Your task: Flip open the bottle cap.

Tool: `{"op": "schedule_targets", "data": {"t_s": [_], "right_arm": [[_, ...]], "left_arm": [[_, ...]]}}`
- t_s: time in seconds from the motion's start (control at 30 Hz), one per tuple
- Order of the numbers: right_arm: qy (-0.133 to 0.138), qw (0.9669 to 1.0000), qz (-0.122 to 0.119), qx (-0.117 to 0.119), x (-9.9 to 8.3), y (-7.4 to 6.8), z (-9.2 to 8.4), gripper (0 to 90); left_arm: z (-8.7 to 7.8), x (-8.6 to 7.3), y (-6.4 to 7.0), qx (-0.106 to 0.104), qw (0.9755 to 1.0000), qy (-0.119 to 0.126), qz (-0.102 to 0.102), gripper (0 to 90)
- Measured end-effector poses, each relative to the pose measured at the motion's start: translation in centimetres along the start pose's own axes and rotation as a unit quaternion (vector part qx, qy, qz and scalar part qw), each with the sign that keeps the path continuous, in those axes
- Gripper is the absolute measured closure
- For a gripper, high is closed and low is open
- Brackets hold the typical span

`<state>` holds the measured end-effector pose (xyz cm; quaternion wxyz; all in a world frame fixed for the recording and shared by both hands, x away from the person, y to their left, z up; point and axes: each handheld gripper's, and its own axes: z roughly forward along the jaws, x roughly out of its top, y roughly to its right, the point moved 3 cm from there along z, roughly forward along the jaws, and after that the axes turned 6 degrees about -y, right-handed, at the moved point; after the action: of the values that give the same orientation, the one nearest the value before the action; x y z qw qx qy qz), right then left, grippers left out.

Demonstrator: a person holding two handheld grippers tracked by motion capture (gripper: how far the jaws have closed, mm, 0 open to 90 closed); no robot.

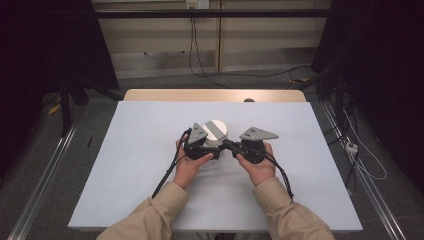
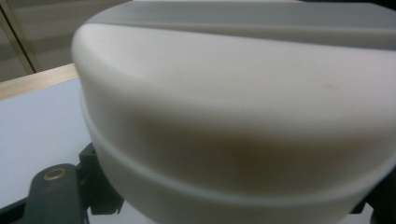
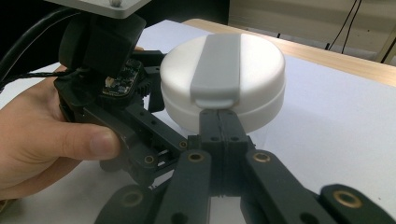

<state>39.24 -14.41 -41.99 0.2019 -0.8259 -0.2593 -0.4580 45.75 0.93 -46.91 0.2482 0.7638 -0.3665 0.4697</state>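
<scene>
A round white container (image 1: 215, 131) with a grey strap across its lid sits between my two grippers at the middle of the white table. In the left gripper view the lid (image 2: 233, 116) looms right above my jaws. The left gripper (image 1: 207, 150) reaches in under the lid's edge from the left (image 3: 154, 100) and is shut against the container's body, its tips hidden. The right gripper (image 3: 218, 114) has its jaws pressed together, tips touching the lid just below the end of the grey strap (image 3: 217, 65). Whether it pinches anything is not visible.
A white sheet covers the table (image 1: 140, 160), with a wooden edge (image 1: 215, 95) at the far side. Both hands hold the grippers close together, cables trailing back to the sleeves. Dark frames and floor cables surround the table.
</scene>
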Motion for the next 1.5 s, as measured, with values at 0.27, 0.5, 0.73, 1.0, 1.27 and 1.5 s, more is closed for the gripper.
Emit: {"op": "schedule_targets", "data": {"t_s": [0.27, 0.5, 0.73, 1.0, 1.27, 1.5], "right_arm": [[0.007, 1.0, 0.0, 0.0, 0.5, 0.0, -0.1, 90.0], [0.009, 1.0, -0.002, 0.002, 0.8, -0.1, 0.0, 90.0], [0.013, 0.9999, -0.003, 0.001, 1.0, -0.2, -0.1, 90.0], [0.016, 0.9999, -0.006, -0.001, 1.3, -0.3, -0.3, 90.0], [0.022, 0.9997, -0.01, -0.003, 2.1, -0.2, -0.4, 90.0], [0.027, 0.9996, -0.01, -0.005, 2.7, -0.1, -0.3, 90.0]], "left_arm": [[0.0, 0.0, 0.0, 0.0, 1.0, 0.0, 0.0, 18.1], [0.0, 0.0, 0.0, 0.001, 1.0, 0.0, 0.001, 18.1], [0.0, 0.0, 0.1, 0.002, 1.0, 0.0, 0.0, 18.1], [0.0, 0.0, 0.0, 0.001, 1.0, -0.001, 0.002, 18.1], [0.0, 0.0, 0.0, 0.0, 1.0, -0.001, 0.002, 18.1], [0.0, 0.0, 0.0, -0.001, 1.0, 0.001, 0.0, 18.1]]}}
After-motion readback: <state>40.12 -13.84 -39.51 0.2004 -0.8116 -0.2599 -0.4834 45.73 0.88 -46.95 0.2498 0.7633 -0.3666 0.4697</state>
